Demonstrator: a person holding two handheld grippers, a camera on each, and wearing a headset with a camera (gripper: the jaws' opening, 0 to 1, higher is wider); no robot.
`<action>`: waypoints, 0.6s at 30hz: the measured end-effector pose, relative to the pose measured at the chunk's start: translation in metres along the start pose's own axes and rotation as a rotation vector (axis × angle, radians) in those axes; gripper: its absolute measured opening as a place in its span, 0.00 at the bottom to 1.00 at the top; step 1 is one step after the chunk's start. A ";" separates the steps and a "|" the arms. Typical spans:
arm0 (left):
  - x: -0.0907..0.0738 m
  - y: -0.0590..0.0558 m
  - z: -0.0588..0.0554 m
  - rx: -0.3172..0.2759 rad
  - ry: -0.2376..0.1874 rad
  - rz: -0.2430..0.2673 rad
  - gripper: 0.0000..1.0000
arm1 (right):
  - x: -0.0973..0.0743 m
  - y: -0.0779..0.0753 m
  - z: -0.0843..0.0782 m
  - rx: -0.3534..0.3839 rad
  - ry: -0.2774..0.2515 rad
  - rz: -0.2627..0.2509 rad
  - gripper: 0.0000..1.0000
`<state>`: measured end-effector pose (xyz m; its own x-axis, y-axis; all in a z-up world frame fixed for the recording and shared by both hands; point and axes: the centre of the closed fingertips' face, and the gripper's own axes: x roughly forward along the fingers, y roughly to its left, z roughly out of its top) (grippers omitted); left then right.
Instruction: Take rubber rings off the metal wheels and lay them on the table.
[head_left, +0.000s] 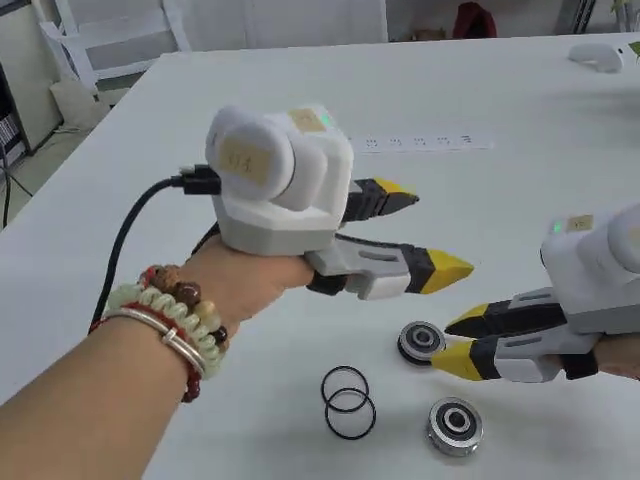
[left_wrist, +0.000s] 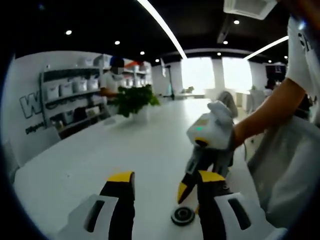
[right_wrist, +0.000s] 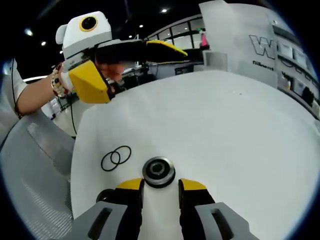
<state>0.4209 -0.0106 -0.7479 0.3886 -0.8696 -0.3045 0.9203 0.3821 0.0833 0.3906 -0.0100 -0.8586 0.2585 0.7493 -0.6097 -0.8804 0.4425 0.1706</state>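
Two rubber rings (head_left: 347, 391) lie overlapped beside two metal wheels (head_left: 455, 425).
We see both jaw pairs spread: left gripper (head_left: 440, 232) raised, right gripper (head_left: 445, 342) just beside one wheel (head_left: 421, 340).

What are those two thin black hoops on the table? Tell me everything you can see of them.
The rubber rings are two thin black hoops, smooth and plain, lying flat on the white table and overlapping like a figure eight. Nothing grips them: the left gripper hangs open above the table and the right gripper is off to one side. A metal wheel lies beside them, not touching.
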 end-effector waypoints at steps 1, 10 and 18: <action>0.001 -0.002 -0.008 -0.032 0.007 -0.011 0.49 | 0.000 0.000 0.000 0.000 0.000 0.001 0.25; 0.007 -0.007 -0.050 0.037 0.100 -0.016 0.42 | 0.002 -0.002 -0.005 -0.002 0.006 0.010 0.22; 0.015 -0.023 -0.078 0.095 0.180 -0.065 0.34 | 0.003 -0.001 -0.003 -0.020 -0.001 0.016 0.21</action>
<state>0.4023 -0.0078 -0.8280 0.3224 -0.8180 -0.4764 0.9464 0.2888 0.1445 0.3911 -0.0096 -0.8631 0.2447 0.7565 -0.6065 -0.8923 0.4204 0.1644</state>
